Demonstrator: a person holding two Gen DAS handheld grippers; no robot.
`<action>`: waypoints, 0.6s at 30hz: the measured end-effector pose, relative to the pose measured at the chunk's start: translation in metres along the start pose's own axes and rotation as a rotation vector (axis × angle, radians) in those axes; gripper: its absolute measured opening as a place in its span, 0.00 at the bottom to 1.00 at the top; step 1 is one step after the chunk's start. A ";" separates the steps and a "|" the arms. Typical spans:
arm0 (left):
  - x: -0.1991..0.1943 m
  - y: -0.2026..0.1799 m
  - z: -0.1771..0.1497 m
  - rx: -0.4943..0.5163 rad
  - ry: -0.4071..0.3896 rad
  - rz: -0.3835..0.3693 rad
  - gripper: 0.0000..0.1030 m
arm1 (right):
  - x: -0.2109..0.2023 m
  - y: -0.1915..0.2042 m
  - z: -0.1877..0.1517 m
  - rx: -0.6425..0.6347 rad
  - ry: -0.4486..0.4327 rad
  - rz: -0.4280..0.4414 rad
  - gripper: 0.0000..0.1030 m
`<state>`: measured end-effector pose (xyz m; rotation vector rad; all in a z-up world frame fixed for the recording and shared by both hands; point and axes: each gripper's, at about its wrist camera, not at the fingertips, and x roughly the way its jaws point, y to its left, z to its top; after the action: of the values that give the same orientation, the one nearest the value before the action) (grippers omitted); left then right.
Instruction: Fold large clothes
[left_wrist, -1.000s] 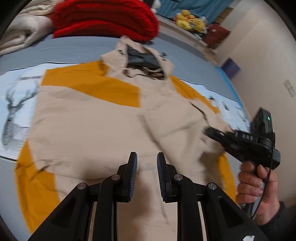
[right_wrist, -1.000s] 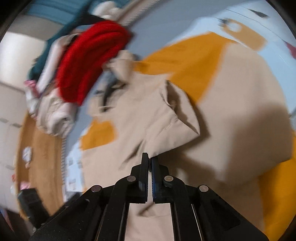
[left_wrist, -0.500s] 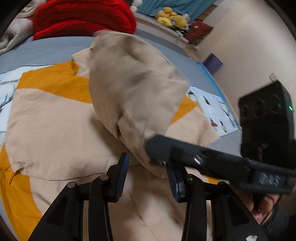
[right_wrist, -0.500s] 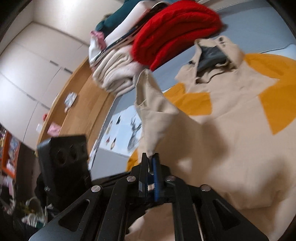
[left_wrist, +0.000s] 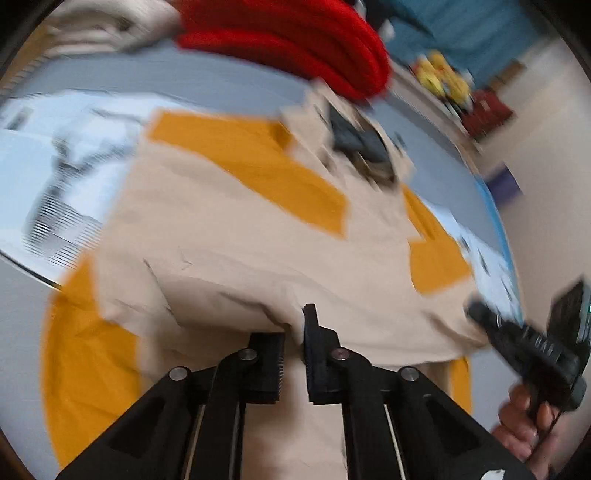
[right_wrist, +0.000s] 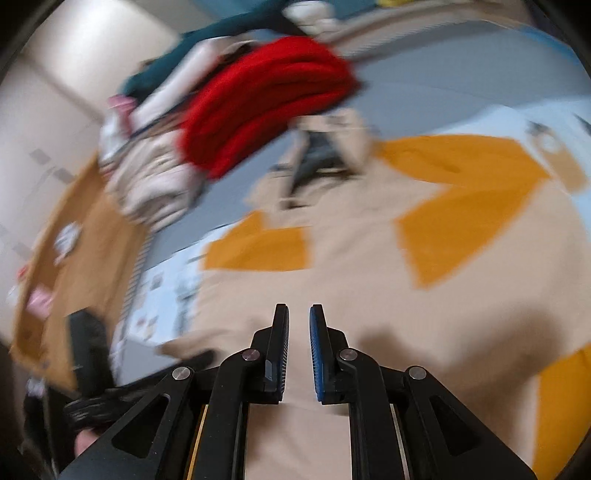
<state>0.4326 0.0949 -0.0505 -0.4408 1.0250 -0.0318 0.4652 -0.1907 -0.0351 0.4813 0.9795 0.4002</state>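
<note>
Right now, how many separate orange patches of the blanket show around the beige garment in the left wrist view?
4: one upper left by the collar, one right of the collar, one at the lower left, a sliver at the lower right. The beige garment may hide more.

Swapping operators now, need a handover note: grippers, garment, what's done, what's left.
Left gripper: jaws apart, at a folded edge of the beige hooded garment, apparently not clamped.
Right gripper: open, empty, over the garment's body.
Garment lies spread on the orange-patterned bedcover, hood toward the red knit pile.
Done: one layer seems folded across.
Left: remaining folds.
</note>
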 end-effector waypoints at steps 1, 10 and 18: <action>-0.006 0.003 0.003 0.004 -0.041 0.046 0.06 | 0.001 -0.012 0.001 0.046 0.000 -0.054 0.13; -0.001 0.082 0.010 -0.331 0.000 0.046 0.24 | 0.007 -0.102 -0.001 0.372 0.083 -0.332 0.13; -0.003 0.108 0.005 -0.438 0.008 0.065 0.06 | -0.010 -0.145 -0.005 0.537 0.047 -0.482 0.13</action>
<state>0.4155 0.1959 -0.0860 -0.8050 1.0537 0.2536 0.4715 -0.3152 -0.1108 0.6950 1.2101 -0.2972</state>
